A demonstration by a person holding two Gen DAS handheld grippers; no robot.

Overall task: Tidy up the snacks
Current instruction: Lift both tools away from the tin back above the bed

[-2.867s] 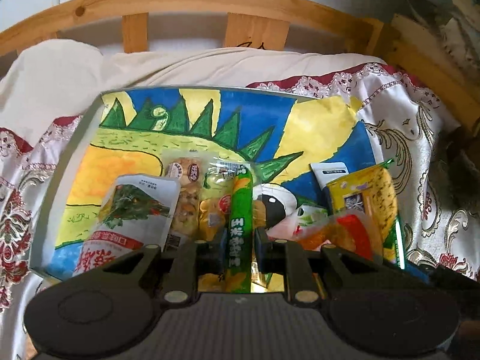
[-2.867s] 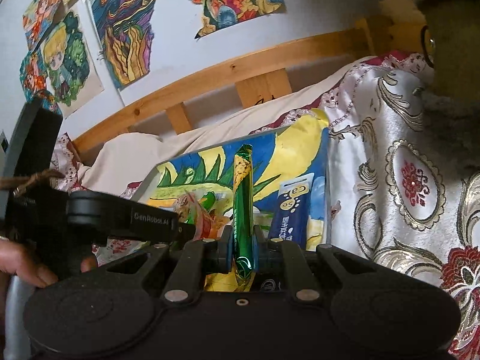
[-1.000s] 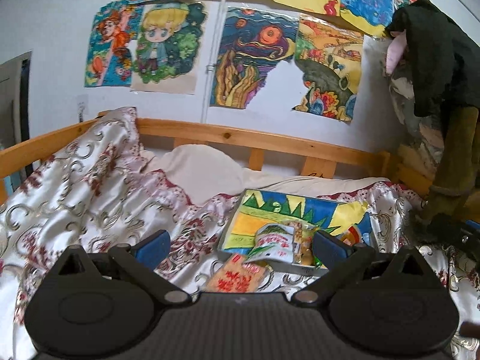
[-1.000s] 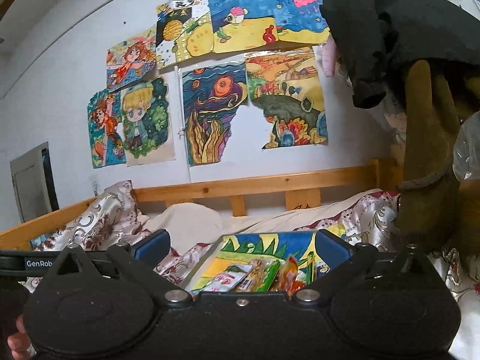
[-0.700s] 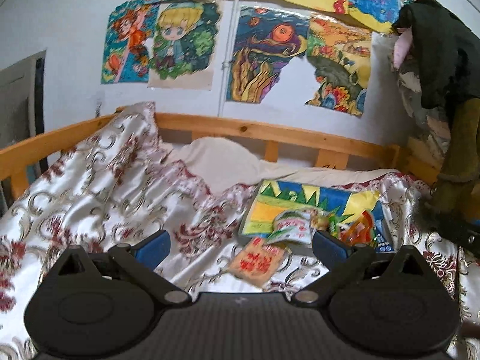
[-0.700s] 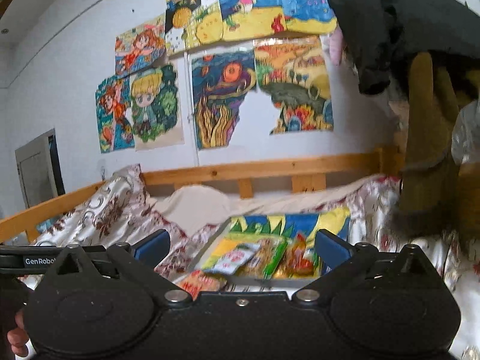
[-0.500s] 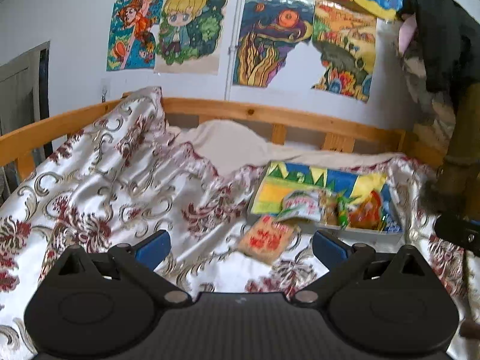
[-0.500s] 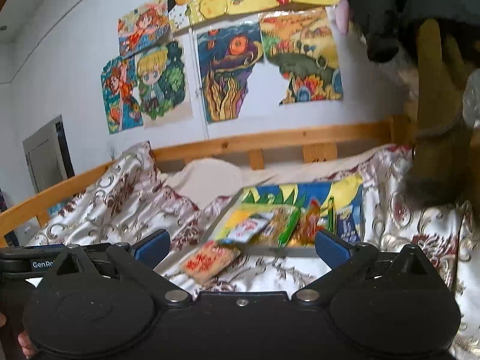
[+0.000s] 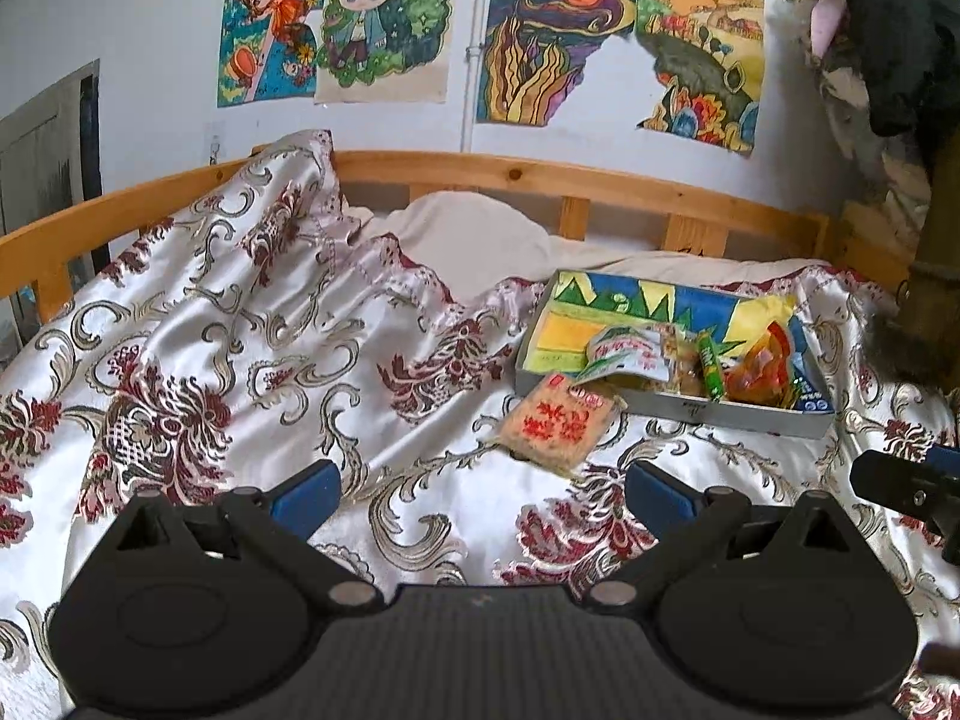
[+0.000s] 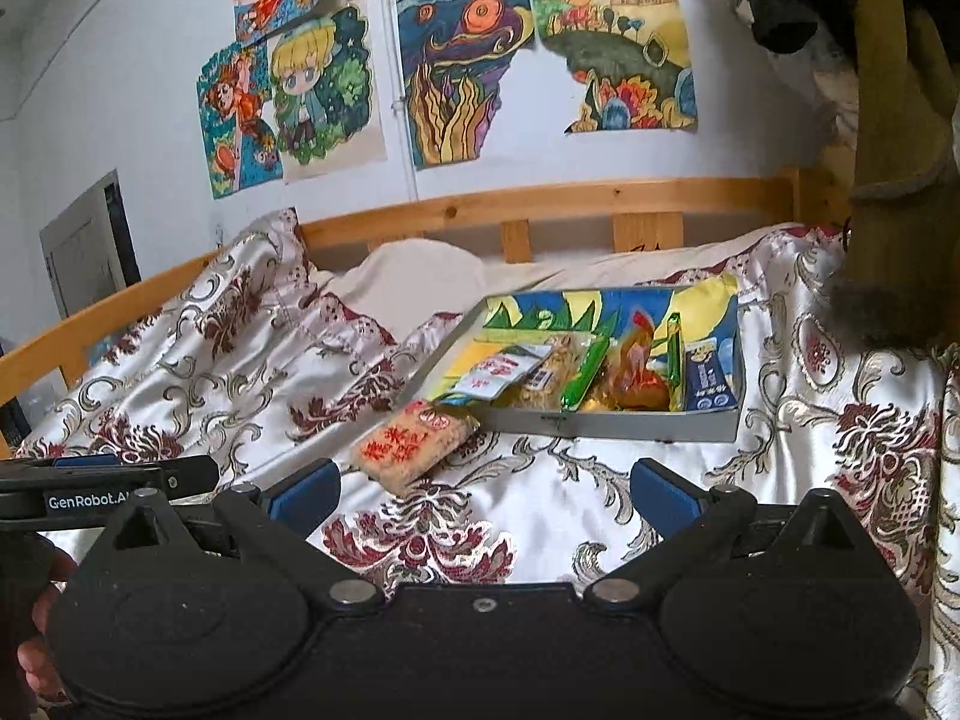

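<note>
Shallow grey tray (image 10: 612, 423) resting on the patterned bedspread (image 10: 528, 504), toward the right side of the bed, near the wooden headboard rail (image 10: 540, 198). Lined with a bright painted sheet (image 10: 576, 306) in blue, yellow and green. Inside, crowded along the tray's near edge: a white packet (image 10: 492, 373) at the left, a clear bag of small pieces (image 10: 549, 381), a green stick pack (image 10: 585, 372) lying aslant, an orange-red wrapper (image 10: 639, 375), a blue-and-white pouch (image 10: 708, 384) by the right wall. Possibly a second thin green stick beside that pouch; too small to confirm. Outside the tray, touching its near left corner: a flat cracker pack with red lettering (image 10: 414, 441). Left gripper (image 9: 480, 492) spread wide, holding nothing. Right gripper (image 10: 483, 489) likewise wide apart, empty, above bare bedspread.
</note>
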